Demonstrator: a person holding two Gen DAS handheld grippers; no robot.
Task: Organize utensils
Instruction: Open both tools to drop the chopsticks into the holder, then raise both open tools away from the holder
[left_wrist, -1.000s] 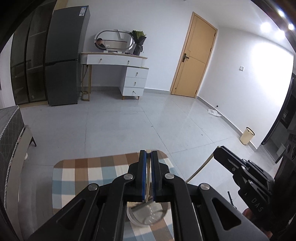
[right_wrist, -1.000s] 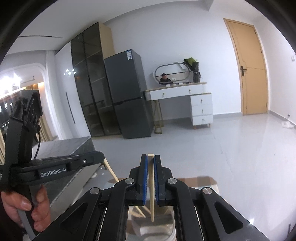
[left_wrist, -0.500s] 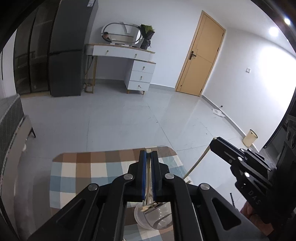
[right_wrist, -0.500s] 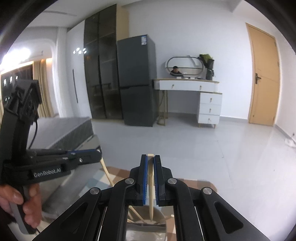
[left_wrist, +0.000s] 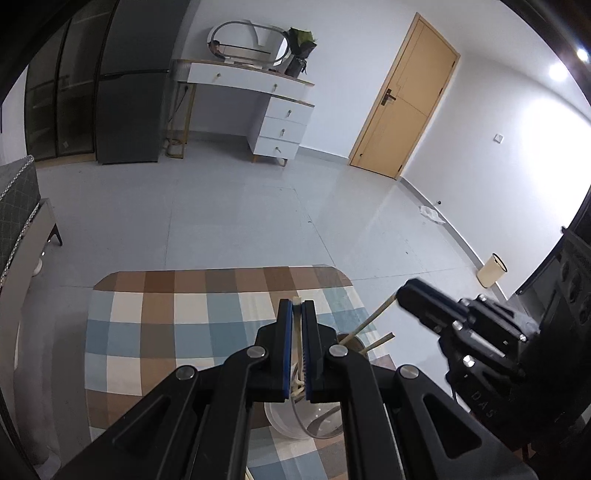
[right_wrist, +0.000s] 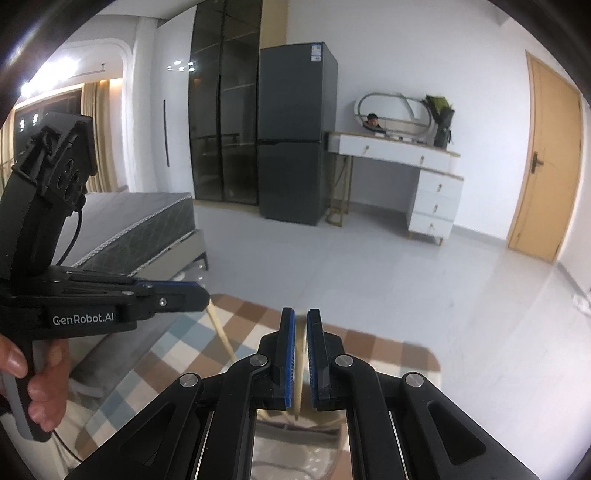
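Loosened since half a second ago: right gripper (right_wrist: 301, 360) with jaws now slightly parted, chopstick (right_wrist: 300, 373) blurred in the gap, seemingly let go. Left gripper (left_wrist: 297, 347) clamped on a pale chopstick (left_wrist: 296, 332), tip down inside the clear cup (left_wrist: 303, 421). Directly below both sets of jaws, that cup on the checkered surface (left_wrist: 155, 325), already holding other sticks (left_wrist: 378, 341) leaning over its rim. Judged nearly done: right stick dropping in, left one left to release. Beyond, only bare floor.
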